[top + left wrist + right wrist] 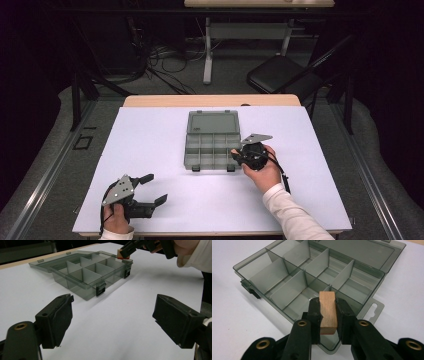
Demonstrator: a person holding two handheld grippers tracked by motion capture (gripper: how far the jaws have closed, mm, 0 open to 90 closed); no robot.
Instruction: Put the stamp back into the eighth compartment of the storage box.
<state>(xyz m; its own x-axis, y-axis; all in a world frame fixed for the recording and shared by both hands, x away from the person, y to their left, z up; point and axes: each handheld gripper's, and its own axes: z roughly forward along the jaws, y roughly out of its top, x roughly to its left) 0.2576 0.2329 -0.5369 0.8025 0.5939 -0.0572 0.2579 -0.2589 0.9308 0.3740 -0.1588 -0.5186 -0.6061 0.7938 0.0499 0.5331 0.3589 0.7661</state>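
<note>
Covering the table, a white sheet (165,150) bears left claw (154,189) released, right claw (328,315) grasping wooden block (327,312).

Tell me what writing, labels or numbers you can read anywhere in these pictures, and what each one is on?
None can be read.
Open lid of the grey organizer box: a small dark mark near its hinge edge, also at the top of the right gripper view, too small and blurred to read.
Wooden block held in the right gripper: no writing on the faces shown.
Left gripper and white table: no lettering visible.
</note>
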